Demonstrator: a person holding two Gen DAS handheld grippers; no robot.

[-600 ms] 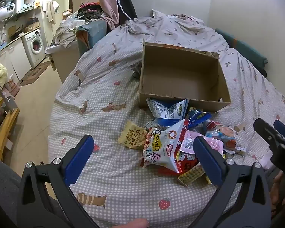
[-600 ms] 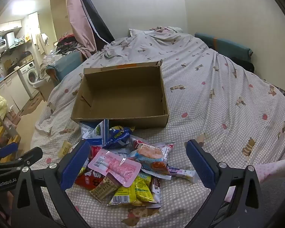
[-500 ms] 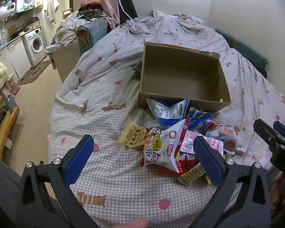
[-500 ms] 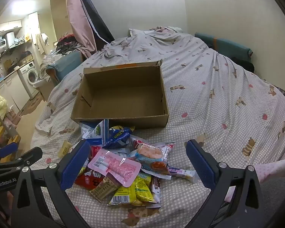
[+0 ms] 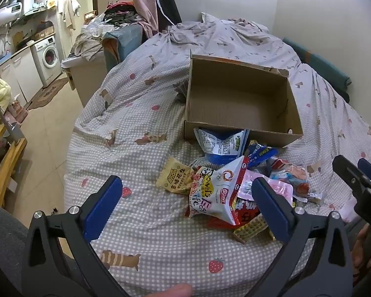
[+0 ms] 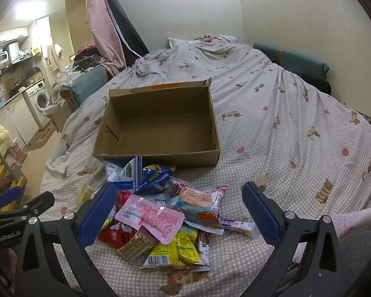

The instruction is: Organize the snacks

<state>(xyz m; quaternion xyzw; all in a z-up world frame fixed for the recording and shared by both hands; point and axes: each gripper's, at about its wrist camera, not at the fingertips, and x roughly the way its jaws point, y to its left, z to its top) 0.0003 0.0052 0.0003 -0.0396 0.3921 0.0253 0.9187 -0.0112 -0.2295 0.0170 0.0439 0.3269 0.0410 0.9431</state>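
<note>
Left gripper [image 5: 186, 209]: fingers wide, empty, above the bed [image 5: 160, 242].
Right gripper [image 6: 178, 211]: fingers wide, empty.
Snacks [image 6: 160, 212]: heaped between and just beyond the right fingers.
Box [image 6: 160, 123]: empty, beyond the heap.
Advice: take the top pink pack [image 6: 149, 217] alone, closing across its flat sides.

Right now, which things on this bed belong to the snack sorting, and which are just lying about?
For the job: cardboard box, empty; snack pile in front of it, including the pink packet.

Lying about: rumpled blanket, clothes heap, washing machine.
</note>
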